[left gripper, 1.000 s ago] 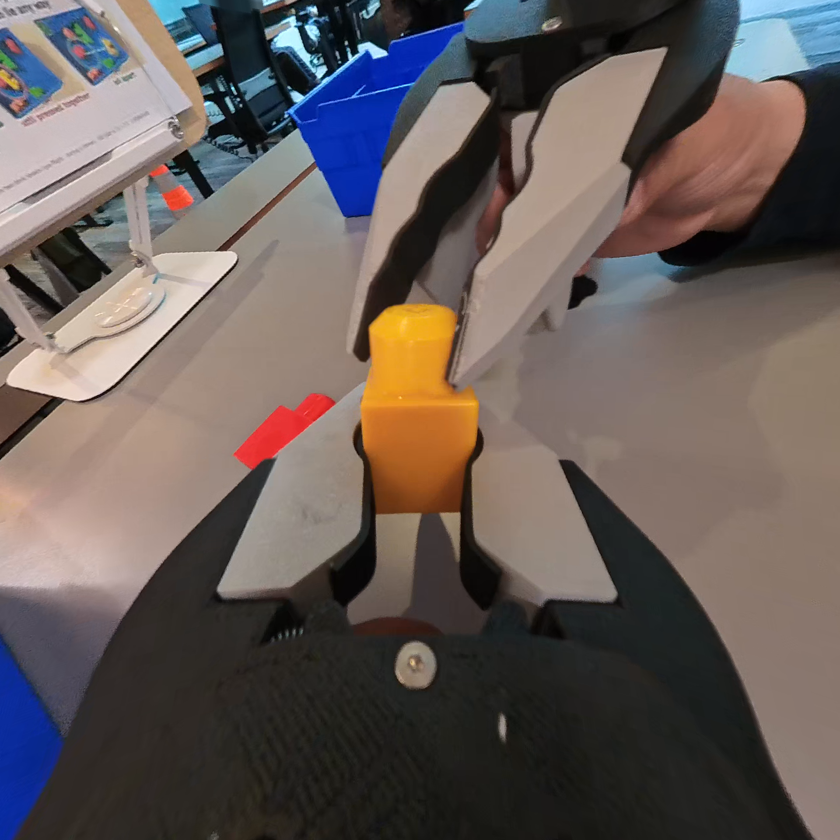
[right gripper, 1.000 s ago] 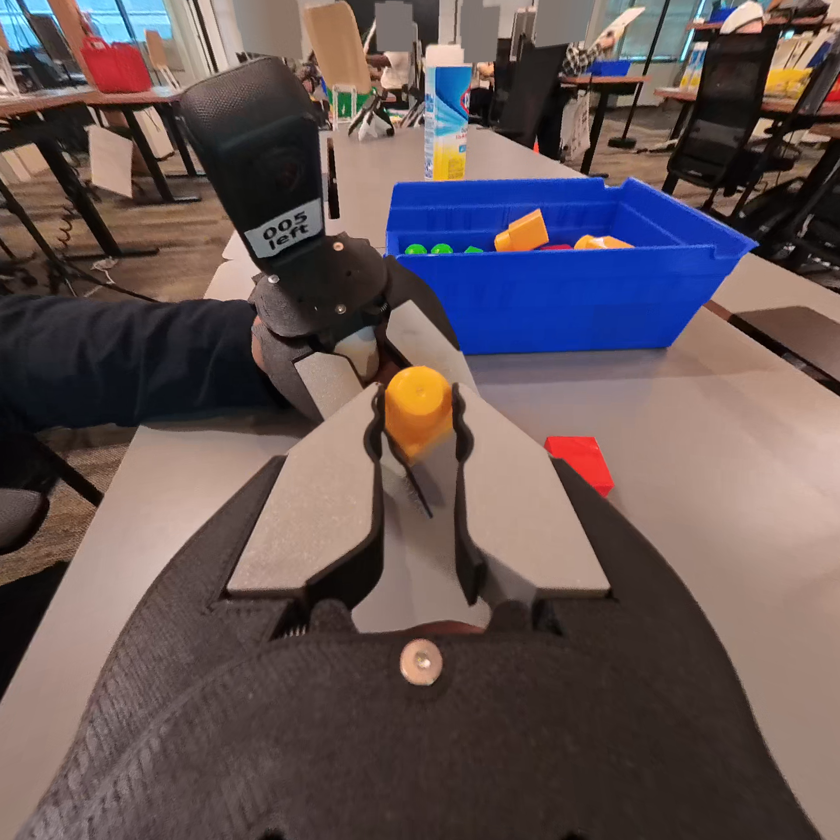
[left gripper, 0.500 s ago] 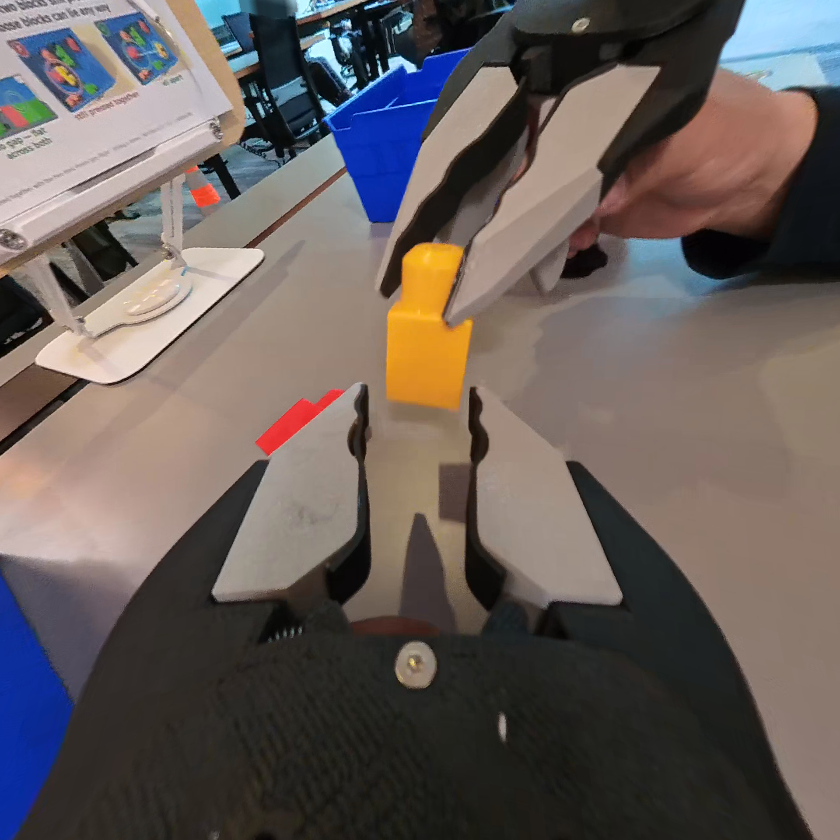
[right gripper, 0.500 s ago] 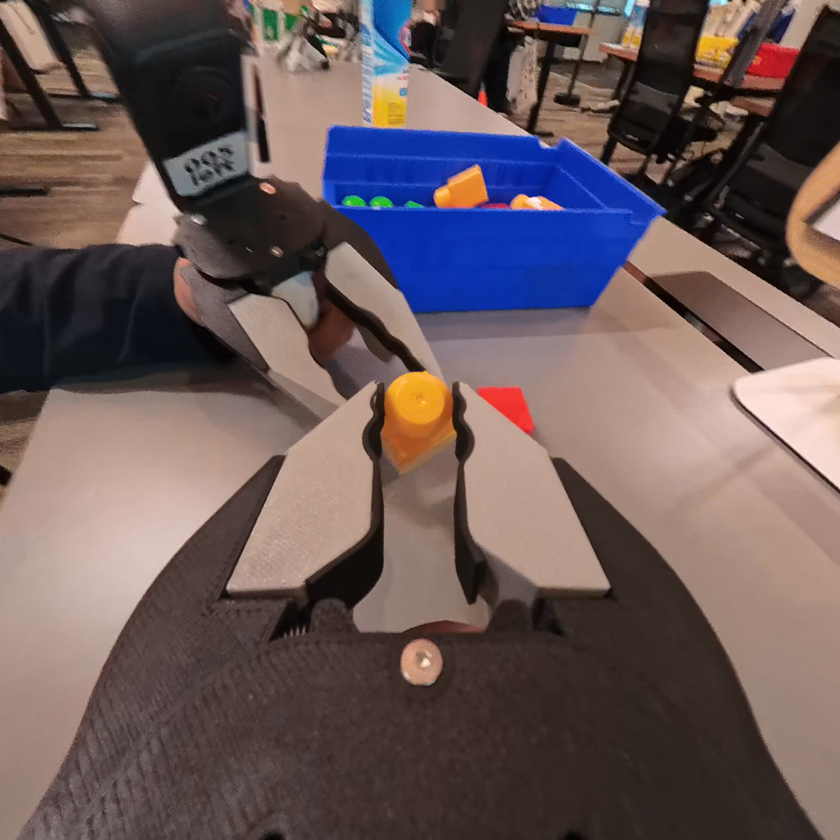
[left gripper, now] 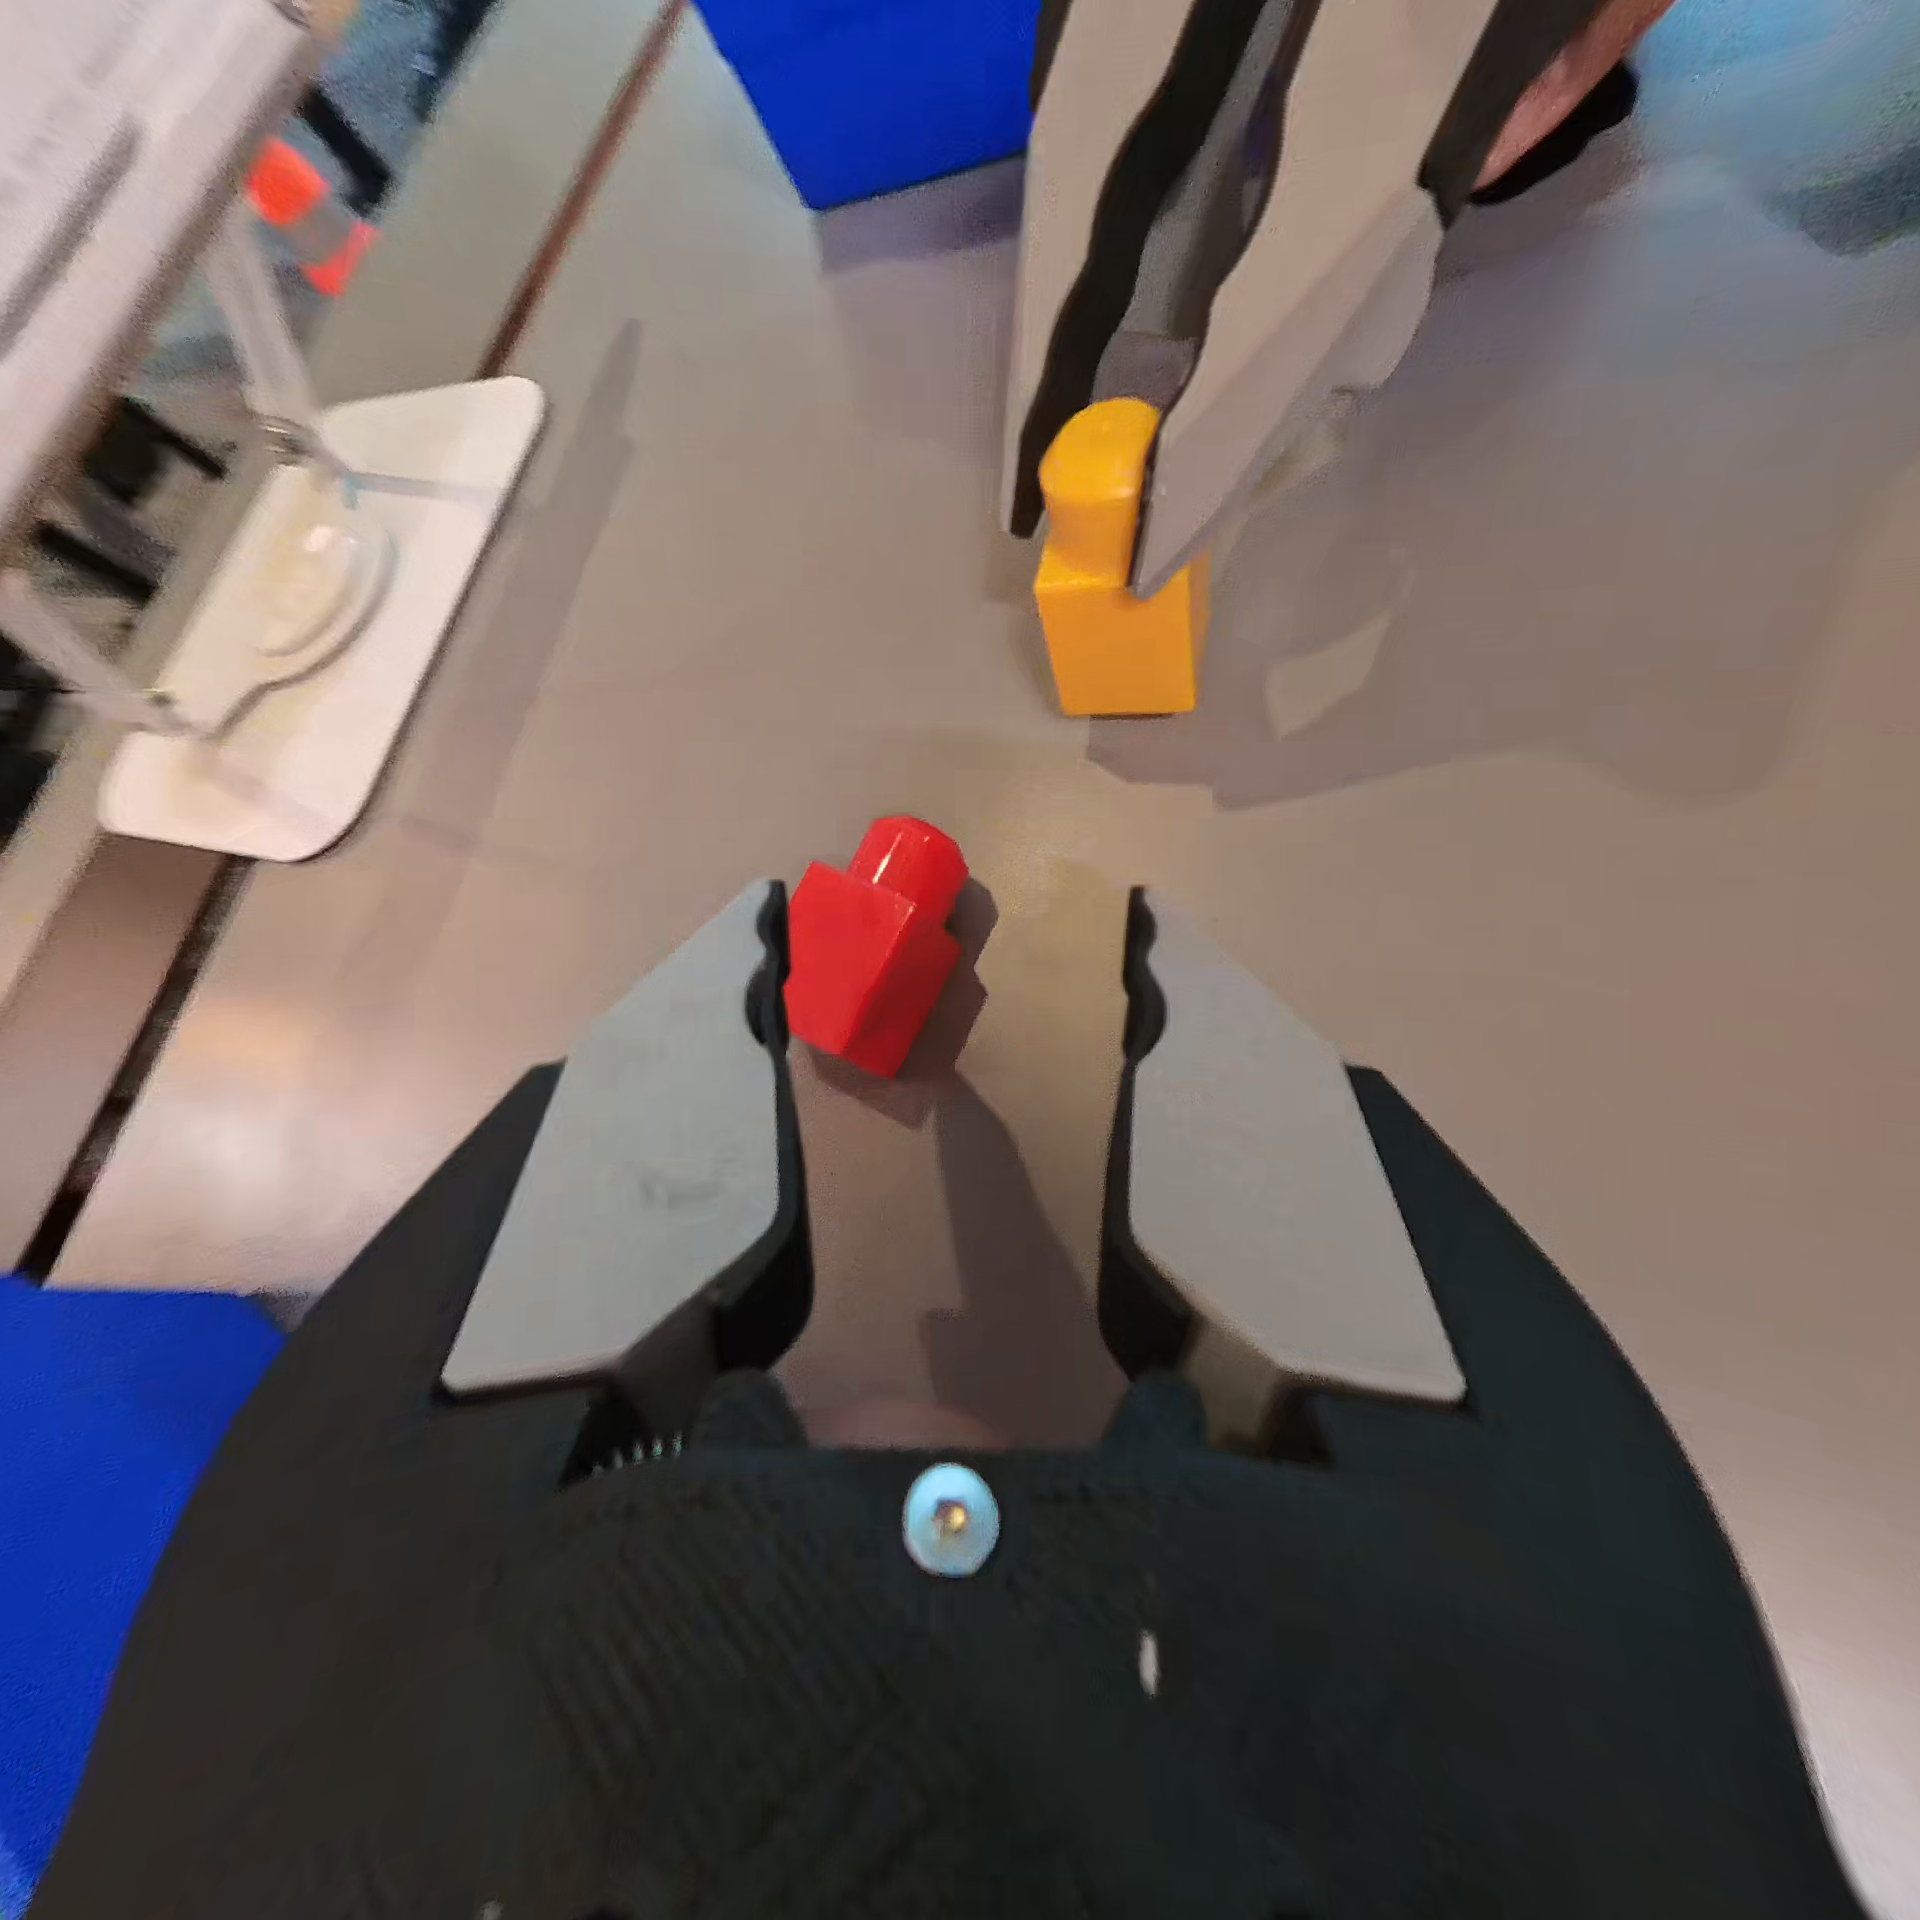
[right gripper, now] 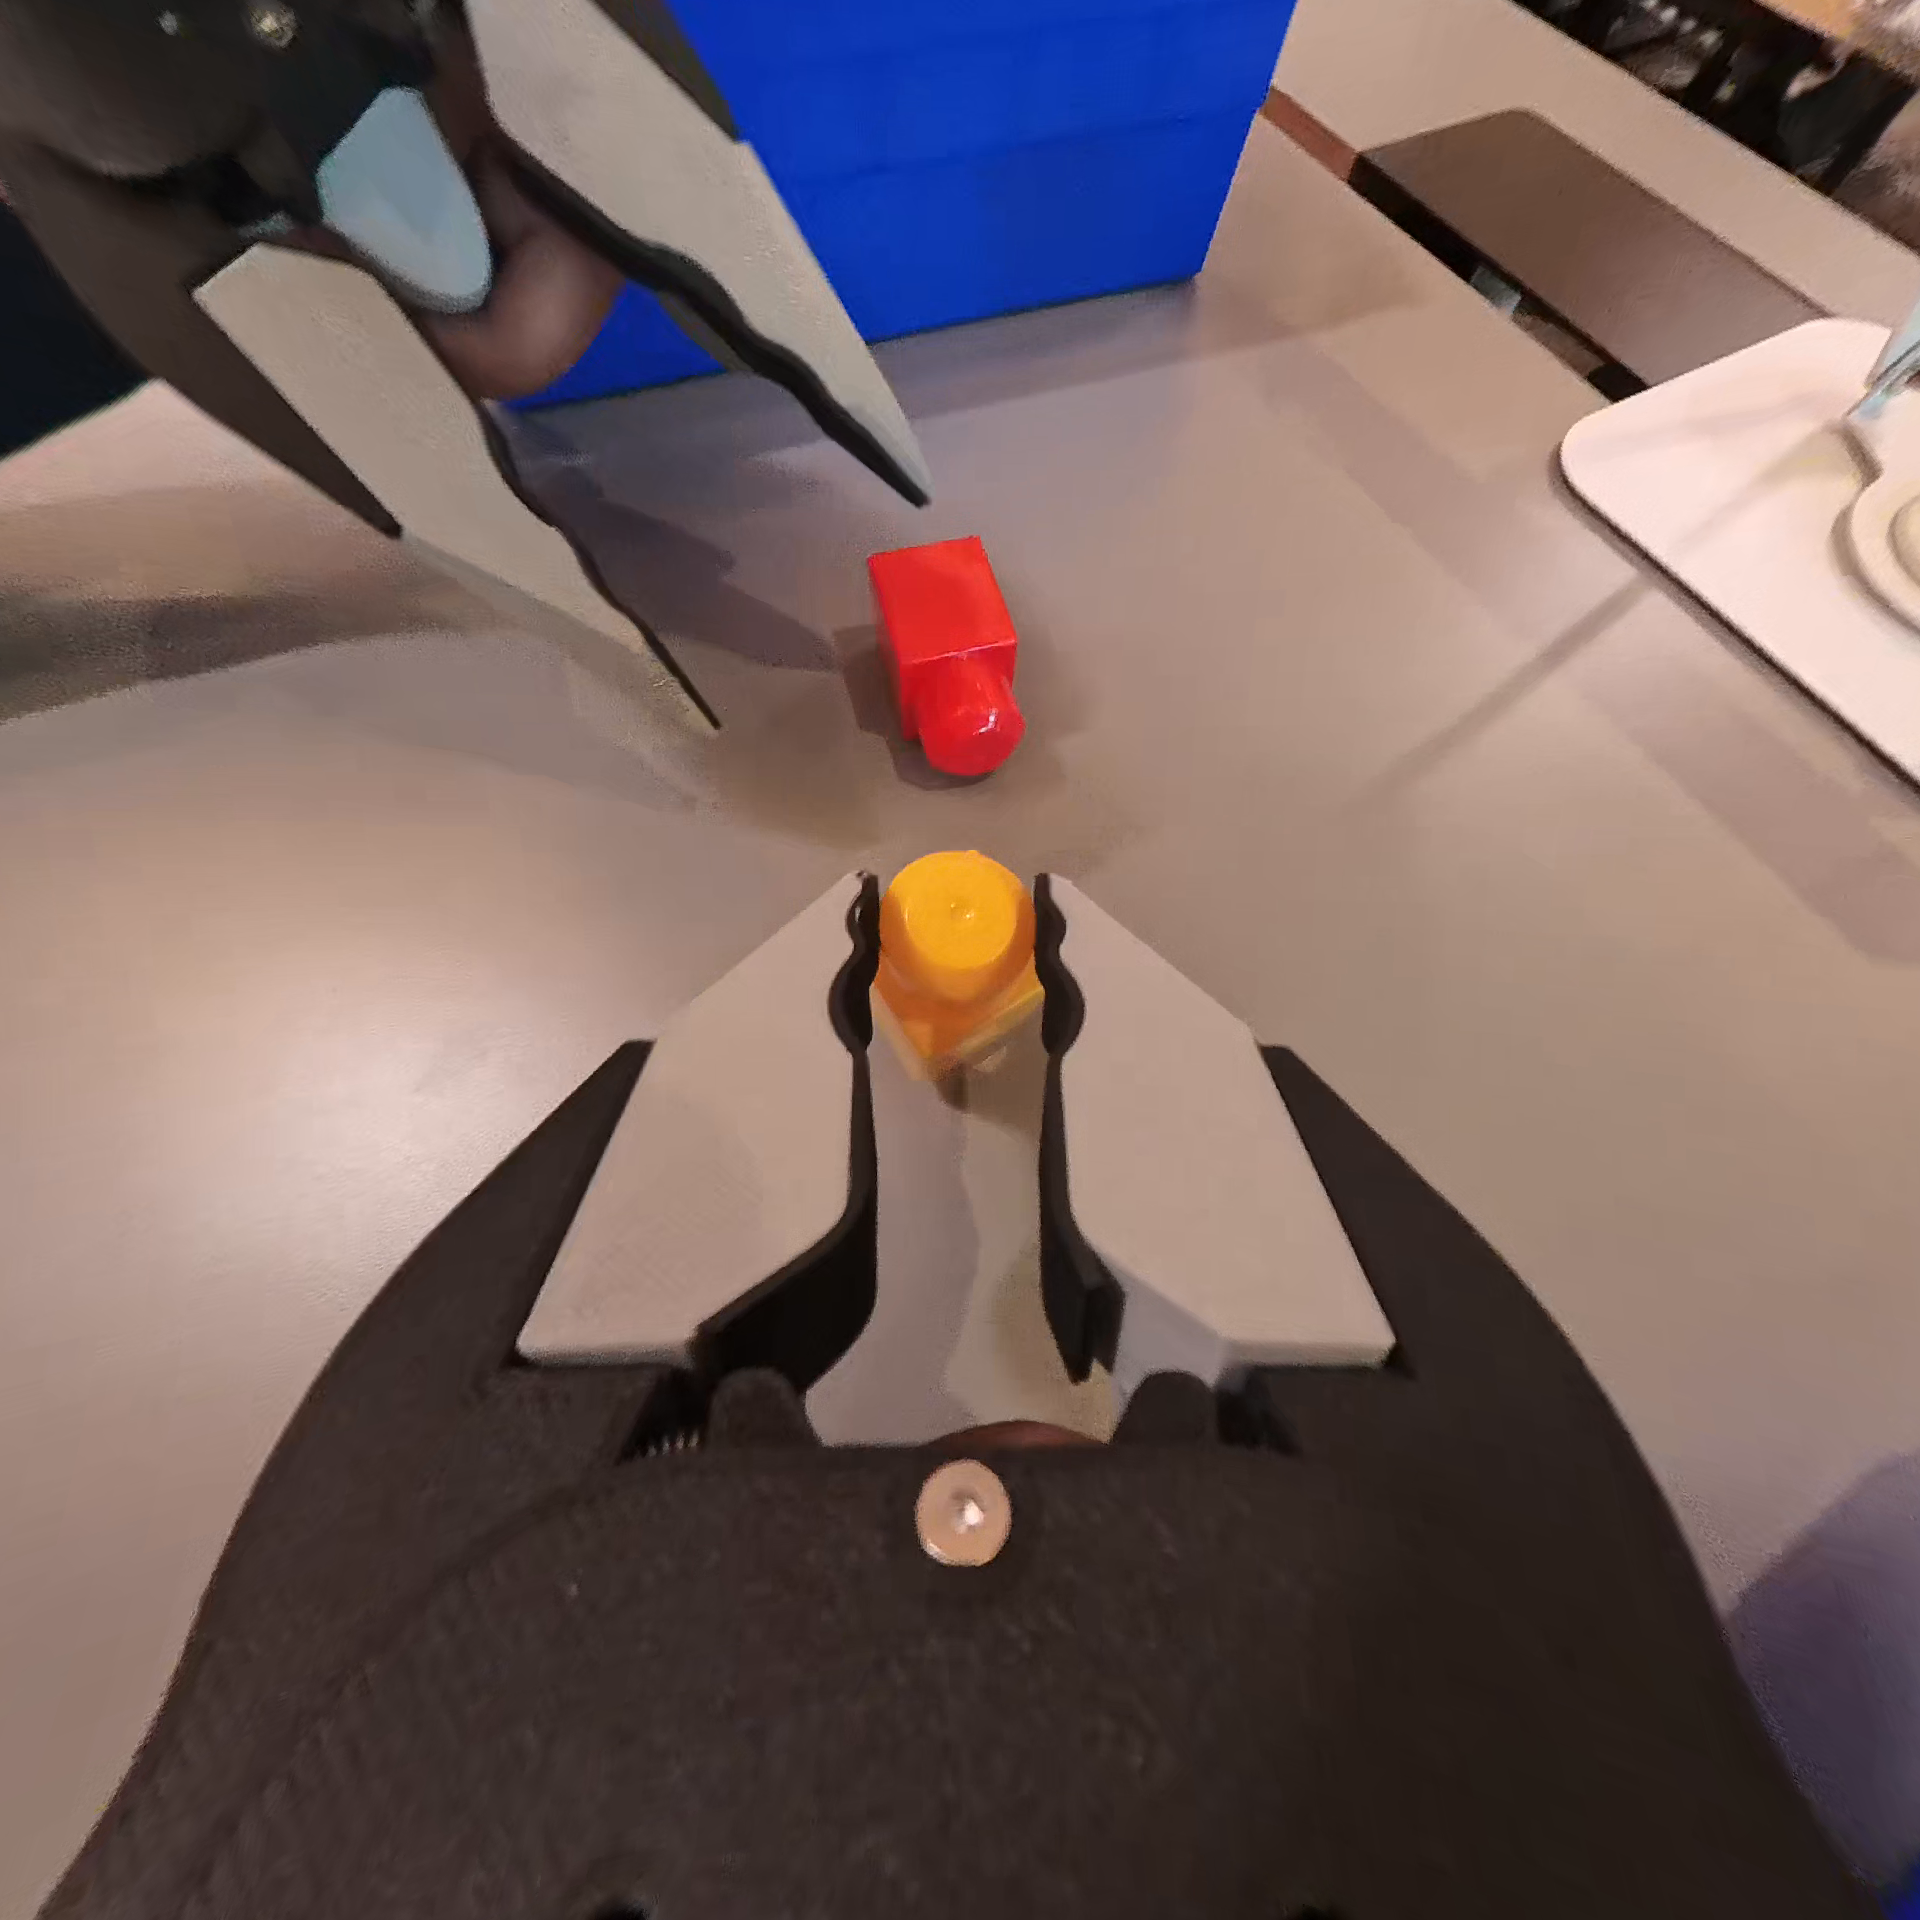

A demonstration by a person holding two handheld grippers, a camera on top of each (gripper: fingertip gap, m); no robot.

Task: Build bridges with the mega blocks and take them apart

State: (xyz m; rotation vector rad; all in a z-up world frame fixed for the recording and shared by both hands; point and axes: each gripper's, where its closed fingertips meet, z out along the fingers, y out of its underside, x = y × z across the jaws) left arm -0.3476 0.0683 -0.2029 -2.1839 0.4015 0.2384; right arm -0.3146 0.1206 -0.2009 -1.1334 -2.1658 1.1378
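Observation:
A single-stud orange block [right gripper: 954,948] stands upright on the grey table [right gripper: 1351,727]. My right gripper [right gripper: 948,914] is shut on its stud from above; it also shows in the left wrist view [left gripper: 1091,551] on the orange block [left gripper: 1117,634]. A single-stud red block [left gripper: 878,951] lies on its side on the table. My left gripper [left gripper: 951,940] is open and hangs over the red block, which sits by the left finger. In the right wrist view the red block [right gripper: 945,644] lies just beyond the orange one, with the left gripper [right gripper: 810,613] above it.
A blue bin [right gripper: 987,156] stands at the back of the table and also shows in the left wrist view [left gripper: 883,94]. A white stand base [left gripper: 312,623] with a paper holder sits at the table's side. Another blue thing [left gripper: 114,1558] is at the lower left. My hands' fingertips stand some 7 centimetres from each other.
My left gripper let go of the orange block, opened wider and moved over the red block. My right gripper kept the orange block by its stud and set it down on the table.

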